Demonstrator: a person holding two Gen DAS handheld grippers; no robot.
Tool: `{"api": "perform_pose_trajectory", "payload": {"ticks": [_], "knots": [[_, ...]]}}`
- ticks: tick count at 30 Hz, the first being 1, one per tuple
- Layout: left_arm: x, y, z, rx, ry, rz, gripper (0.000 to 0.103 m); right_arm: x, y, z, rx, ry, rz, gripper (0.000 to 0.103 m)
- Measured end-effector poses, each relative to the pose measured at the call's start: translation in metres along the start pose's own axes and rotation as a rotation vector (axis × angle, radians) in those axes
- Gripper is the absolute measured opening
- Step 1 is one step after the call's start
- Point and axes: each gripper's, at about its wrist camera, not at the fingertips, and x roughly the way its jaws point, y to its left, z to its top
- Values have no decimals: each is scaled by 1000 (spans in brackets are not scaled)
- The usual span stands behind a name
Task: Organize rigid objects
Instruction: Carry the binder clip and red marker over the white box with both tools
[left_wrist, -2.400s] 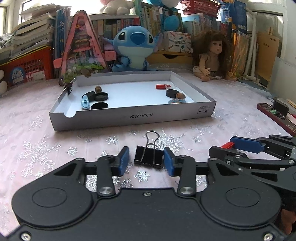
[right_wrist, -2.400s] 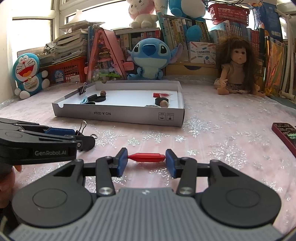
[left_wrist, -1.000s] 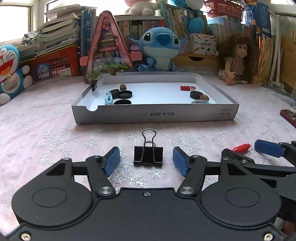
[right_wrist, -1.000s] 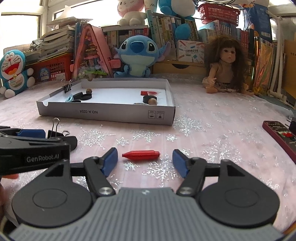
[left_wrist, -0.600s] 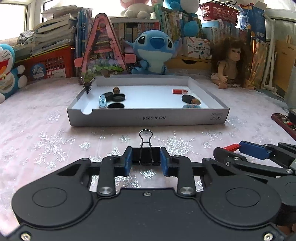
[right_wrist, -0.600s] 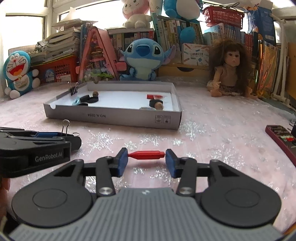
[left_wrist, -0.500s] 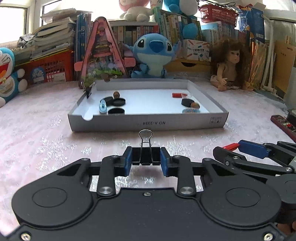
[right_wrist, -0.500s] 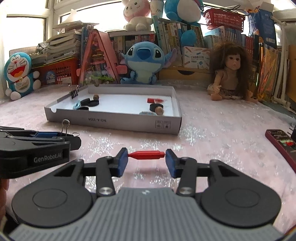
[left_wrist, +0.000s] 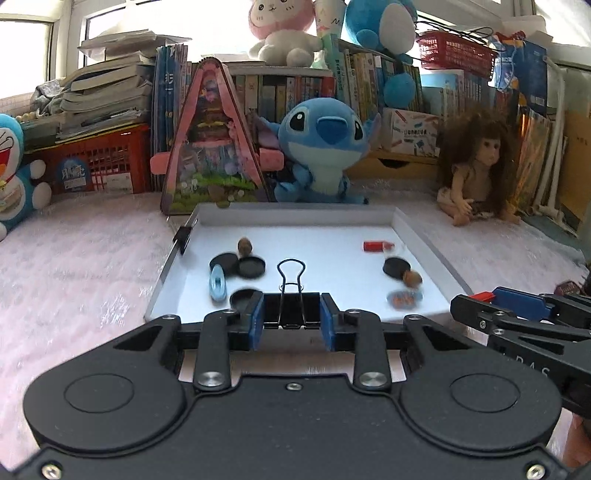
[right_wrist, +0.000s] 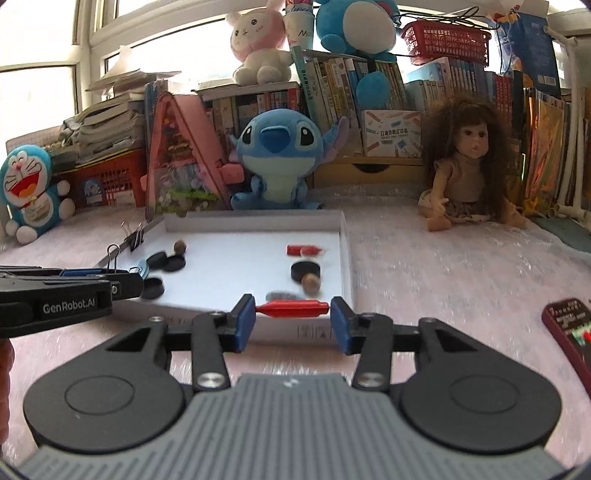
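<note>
While the left tongs (left_wrist: 291, 317) squeeze a black clip (left_wrist: 291, 312) between their blue pads (left_wrist: 257, 322), the clip's wire loop sticks straight up. The clip is up off the tabletop (left_wrist: 81, 266), just at the near edge of a white tray (left_wrist: 428, 240). The right tongs (right_wrist: 292, 320) pinch a small red stick (right_wrist: 291, 308) by its two ends, so it lies flat across the gap. It too is held up in the air, by the near wall of the tray on the right side.

Inside the tray lie small things: black round caps (left_wrist: 251, 266), a brown nut (left_wrist: 244, 245), a light blue clip (left_wrist: 217, 283), another red piece (left_wrist: 373, 246), one more black cap (left_wrist: 396, 266) with a nut (left_wrist: 412, 277) beside it, and a round blue and orange thing (left_wrist: 404, 298). Another black clip (right_wrist: 133, 236) sits clamped on the tray's left wall.

Behind the tray sit a blue plush toy (left_wrist: 321, 147), a pink triangle toy house (left_wrist: 210, 147) and a doll (left_wrist: 476, 173) with long brown hair. Books fill the shelf at the back. A dark remote (right_wrist: 569, 328) lies on the tabletop at the right. The picture is a bit blurry.
</note>
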Motion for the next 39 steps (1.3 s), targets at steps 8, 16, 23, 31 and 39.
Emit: {"api": "perform_pose_trajectory", "payload": {"ticks": [8, 16, 23, 31, 39], "knots": [[31, -3, 21, 10, 6, -12, 29, 26, -1, 20, 2, -3, 14, 49], [64, -3, 32, -5, 32, -41, 29, 54, 1, 30, 15, 6, 54, 49], [96, 6, 33, -54, 63, -62, 29, 79, 4, 31, 8, 7, 97, 49], [119, 11, 26, -54, 95, -57, 29, 104, 5, 28, 5, 37, 96, 49], [128, 12, 21, -35, 105, -31, 29, 121, -1, 23, 28, 93, 89, 49]]}}
